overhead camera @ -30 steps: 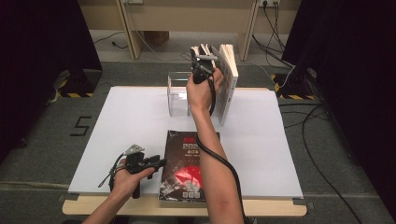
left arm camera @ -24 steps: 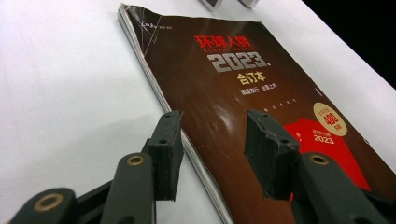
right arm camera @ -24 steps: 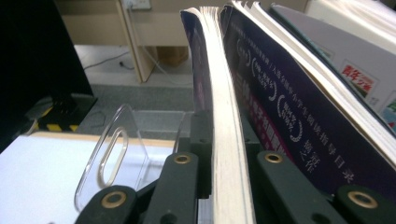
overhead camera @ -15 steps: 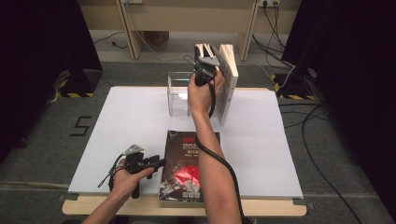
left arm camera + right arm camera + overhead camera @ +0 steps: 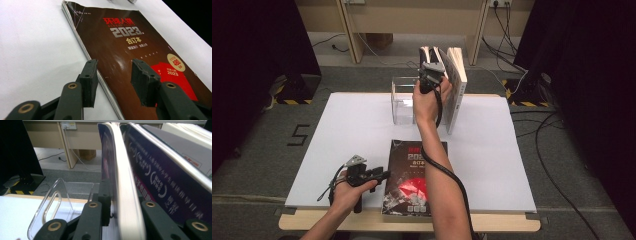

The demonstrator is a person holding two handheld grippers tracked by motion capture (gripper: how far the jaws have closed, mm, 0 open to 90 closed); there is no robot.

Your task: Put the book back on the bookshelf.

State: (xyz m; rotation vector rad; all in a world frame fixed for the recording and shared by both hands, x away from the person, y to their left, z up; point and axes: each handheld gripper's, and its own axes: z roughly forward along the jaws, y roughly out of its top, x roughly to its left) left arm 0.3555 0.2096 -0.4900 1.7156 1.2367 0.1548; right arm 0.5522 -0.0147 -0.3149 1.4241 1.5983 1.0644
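1. From the high view, the right gripper (image 5: pixel 430 75) was raised at the far side of the white bench (image 5: pixel 337 145), at the top edge of an upright book (image 5: pixel 432 54) that stood in a row of books (image 5: pixel 456 85) leaning beside a clear acrylic stand (image 5: pixel 402 102). Its jaws had just been opening, with that book between them. The left gripper (image 5: pixel 379 175) lay low near the front edge, held level, its tips at the left edge of a dark magazine (image 5: pixel 412 187) lying flat on the bench.

2. In the left gripper view, the left gripper (image 5: pixel 113 75) stood open with a clear gap between its pads. The magazine (image 5: pixel 125 47), brown with red and white print, lay flat; its near spine edge ran between the jaws, and neither pad pressed on it.

3. In the right gripper view, the right gripper (image 5: pixel 122 202) straddled the upright book (image 5: pixel 122 170). The left pad lay close against the cover; whether the right pad pressed on the pages I could not tell. A second book (image 5: pixel 162 177) leaned just beside it. The acrylic stand (image 5: pixel 50 205) stood to the left on the bench.
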